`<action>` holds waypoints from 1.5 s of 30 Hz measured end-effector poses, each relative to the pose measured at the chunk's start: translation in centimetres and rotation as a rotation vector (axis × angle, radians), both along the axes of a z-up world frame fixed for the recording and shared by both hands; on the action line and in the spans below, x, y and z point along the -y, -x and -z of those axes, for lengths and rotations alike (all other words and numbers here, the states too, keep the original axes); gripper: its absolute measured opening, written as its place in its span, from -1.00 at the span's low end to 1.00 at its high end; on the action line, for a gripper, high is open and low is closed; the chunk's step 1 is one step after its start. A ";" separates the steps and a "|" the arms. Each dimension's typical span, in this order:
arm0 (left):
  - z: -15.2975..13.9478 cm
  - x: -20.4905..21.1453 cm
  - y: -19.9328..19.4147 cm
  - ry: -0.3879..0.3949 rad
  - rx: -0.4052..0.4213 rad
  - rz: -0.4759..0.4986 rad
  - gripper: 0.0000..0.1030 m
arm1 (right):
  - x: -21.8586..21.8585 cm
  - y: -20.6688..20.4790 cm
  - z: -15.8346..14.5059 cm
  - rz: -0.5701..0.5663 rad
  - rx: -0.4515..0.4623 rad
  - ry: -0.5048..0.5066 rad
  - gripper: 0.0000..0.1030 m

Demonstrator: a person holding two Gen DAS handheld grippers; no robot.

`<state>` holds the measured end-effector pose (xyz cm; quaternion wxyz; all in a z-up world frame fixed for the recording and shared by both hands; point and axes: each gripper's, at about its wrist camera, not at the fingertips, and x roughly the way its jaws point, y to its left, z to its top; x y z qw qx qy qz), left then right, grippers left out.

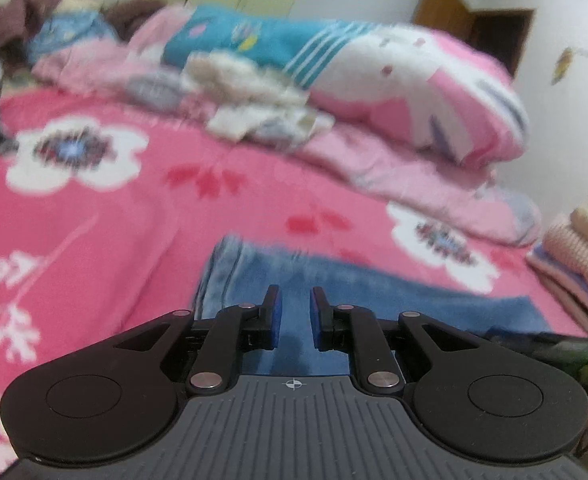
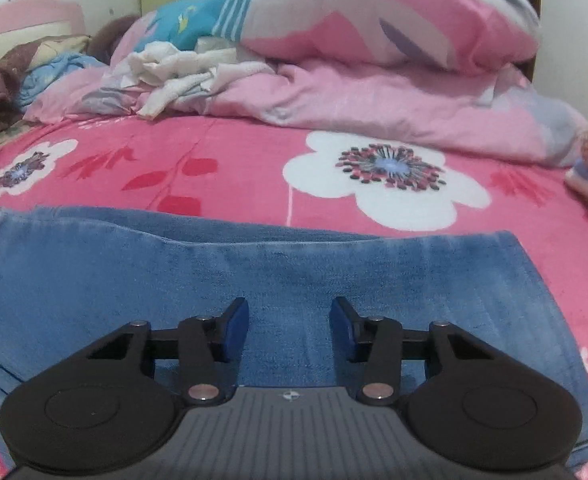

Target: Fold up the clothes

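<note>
The jeans (image 2: 253, 280) lay flat across the near part of the bed, on the pink flowered blanket (image 2: 233, 160), their lower portion cut off by the frame edge. The right gripper (image 2: 289, 320) hovered over the denim with its fingers spread wide, pinching nothing. The left gripper (image 1: 292, 312) sat above one end of the jeans (image 1: 374, 288), fingers parted by a narrow gap and empty; that view was blurred. Behind, a rolled quilt (image 2: 374, 20) rested on a crumpled pink duvet (image 2: 374, 100) beside a heap of white clothes (image 2: 173, 72). A stack of folded laundry (image 1: 574, 248) was cropped at the right edge.
</note>
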<state>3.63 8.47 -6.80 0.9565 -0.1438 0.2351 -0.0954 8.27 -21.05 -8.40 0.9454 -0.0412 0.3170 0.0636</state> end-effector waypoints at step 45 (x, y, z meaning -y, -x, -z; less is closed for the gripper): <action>2.9 -2.4 -3.6 0.155 -0.162 -0.092 -0.73 | 17.0 -2.7 -2.9 0.367 -0.028 -0.117 -0.39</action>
